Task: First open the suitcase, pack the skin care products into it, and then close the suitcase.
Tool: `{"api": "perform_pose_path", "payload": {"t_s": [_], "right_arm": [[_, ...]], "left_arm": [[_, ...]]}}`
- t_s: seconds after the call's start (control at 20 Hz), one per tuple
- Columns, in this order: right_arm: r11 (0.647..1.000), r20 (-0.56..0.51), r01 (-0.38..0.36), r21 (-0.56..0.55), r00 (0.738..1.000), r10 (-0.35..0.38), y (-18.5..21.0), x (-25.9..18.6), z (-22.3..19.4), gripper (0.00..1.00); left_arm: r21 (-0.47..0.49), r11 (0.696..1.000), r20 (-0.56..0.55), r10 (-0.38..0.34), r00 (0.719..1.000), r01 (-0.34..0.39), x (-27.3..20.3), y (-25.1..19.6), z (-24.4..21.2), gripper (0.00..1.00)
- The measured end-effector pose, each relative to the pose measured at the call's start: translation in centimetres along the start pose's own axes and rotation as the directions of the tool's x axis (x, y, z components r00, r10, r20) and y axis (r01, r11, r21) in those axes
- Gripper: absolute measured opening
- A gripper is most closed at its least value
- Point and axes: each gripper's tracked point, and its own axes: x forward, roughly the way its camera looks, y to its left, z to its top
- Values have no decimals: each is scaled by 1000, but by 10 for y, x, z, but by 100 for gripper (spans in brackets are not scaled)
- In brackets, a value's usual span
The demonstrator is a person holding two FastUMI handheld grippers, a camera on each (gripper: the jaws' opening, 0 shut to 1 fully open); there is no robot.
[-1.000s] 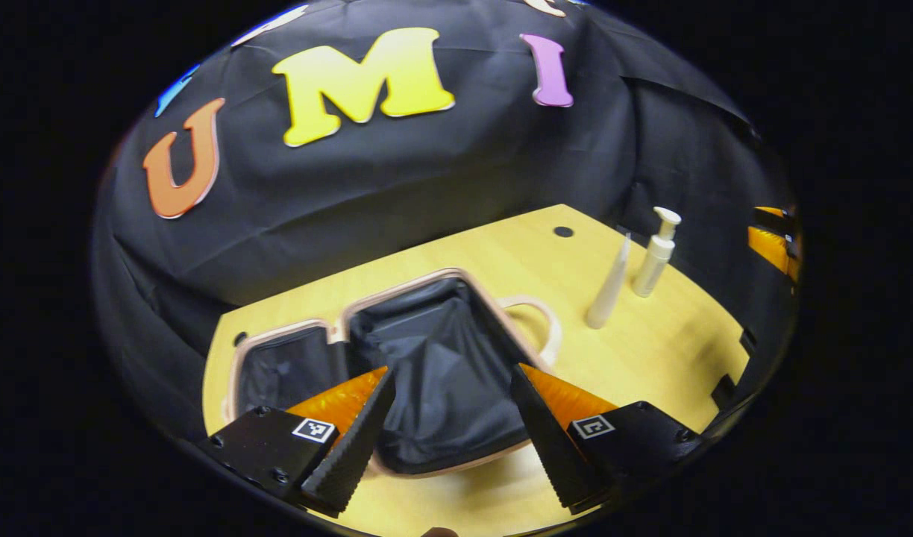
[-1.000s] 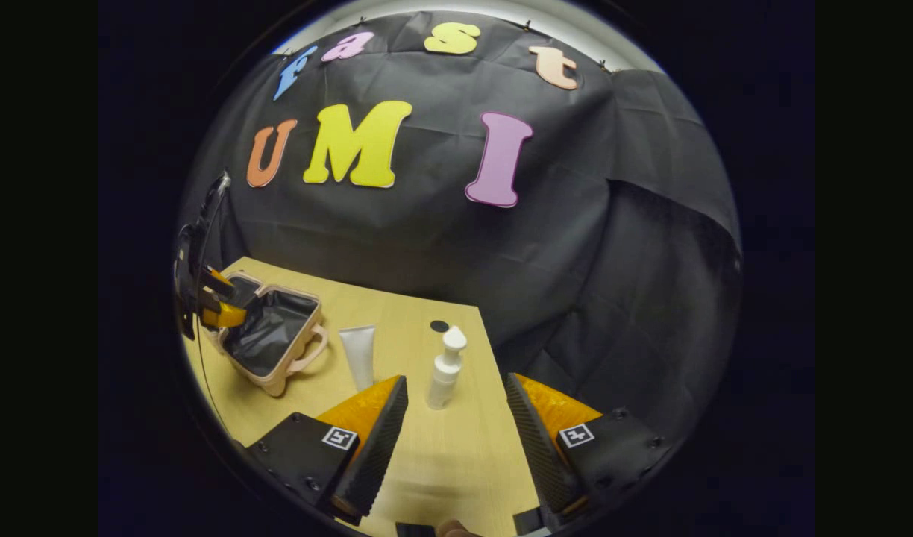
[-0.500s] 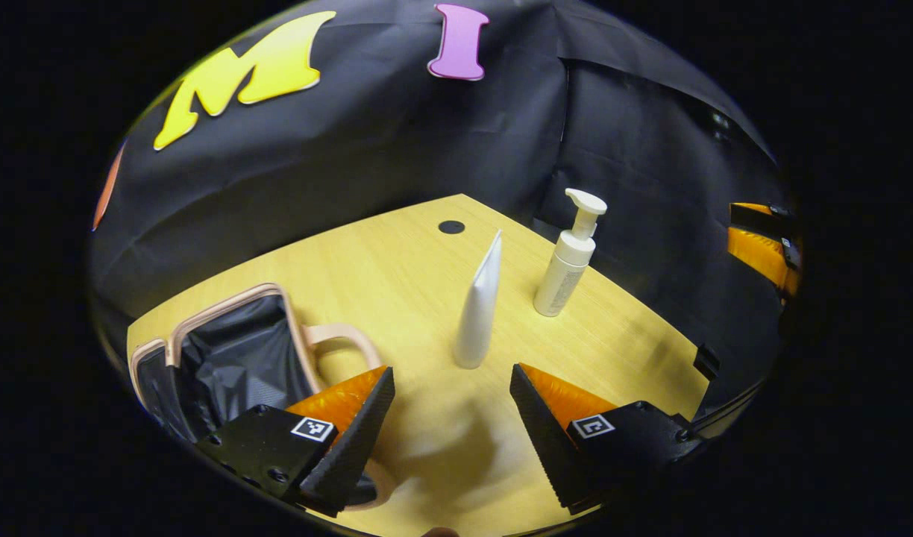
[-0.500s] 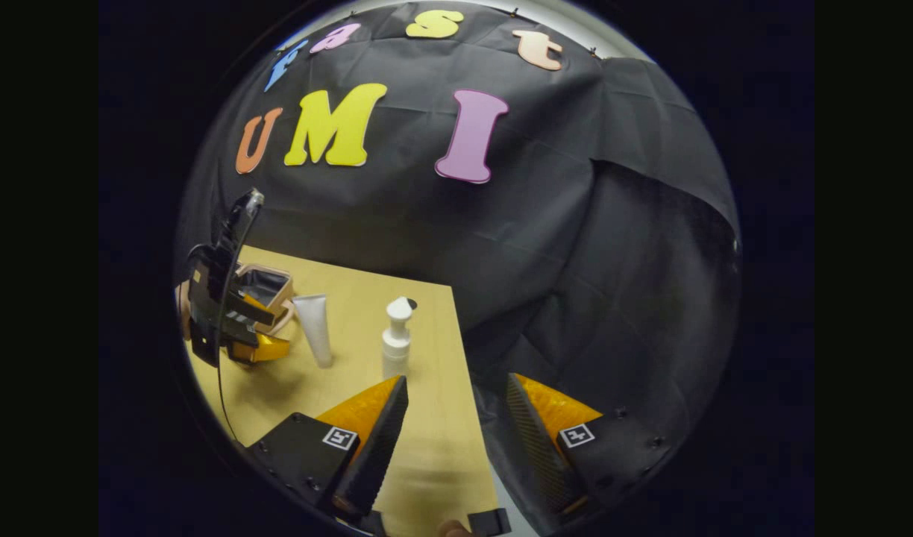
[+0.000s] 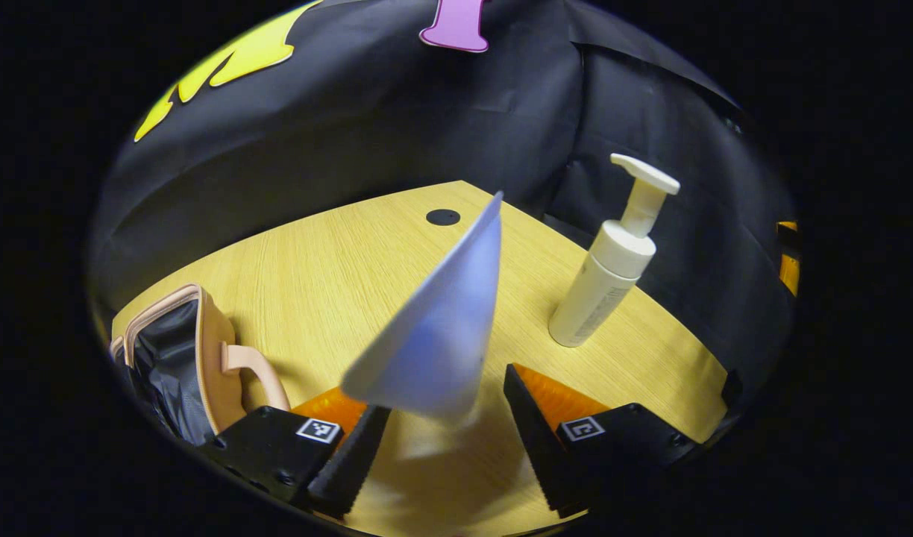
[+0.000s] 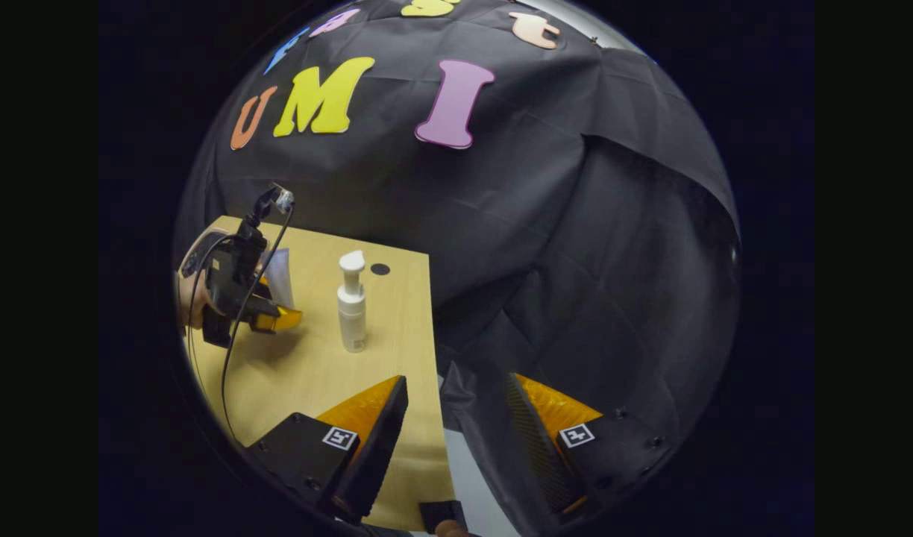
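Both grippers' jaws apart

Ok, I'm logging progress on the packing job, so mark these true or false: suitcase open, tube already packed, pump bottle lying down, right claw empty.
1. The pink hard-shell suitcase with black lining is open: true.
2. The white squeeze tube is packed: false; it stands on the pale wooden table, between the open left claw fingers, no grip visible.
3. The white pump bottle lies down: false, it stands upright.
4. The right claw is empty: true, it is open.
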Motion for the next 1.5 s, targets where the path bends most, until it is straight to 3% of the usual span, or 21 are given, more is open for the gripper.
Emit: {"api": "perform_pose_path", "payload": {"t_s": [0.05,0.1,0.2,0.3,0.5,0.75,1.0,1.15,1.5], "right_arm": [[1000,-8,-1,-2,1000,1,-1,3,-2,80],[1000,-18,-5,2,1000,5,-1,5,-8,80],[999,-41,-31,10,999,32,4,9,-14,80],[998,-51,-57,7,997,57,16,16,-13,79],[993,-29,-118,-15,993,118,40,14,-5,78],[980,2,-196,-25,981,196,84,26,6,79],[968,29,-252,23,968,251,130,68,33,80],[971,44,-240,4,970,240,151,104,41,80],[963,-61,-267,30,962,268,179,165,20,80]], "left_arm": [[-16,1000,5,15,1000,-15,2,2,1,82],[-33,999,7,18,1000,-17,5,2,-1,82],[-84,996,-2,11,1000,-11,4,-1,-9,62],[-101,994,-16,33,999,-35,-4,4,-14,51],[-158,987,-47,12,999,-20,-31,2,-22,48],[-117,993,-24,5,1000,-7,-92,-7,-19,48],[-130,986,10,108,994,-106,-167,12,-22,48],[-129,973,20,196,980,-192,-213,35,-27,48],[-285,895,96,384,918,-344,-310,81,-25,48]]}}
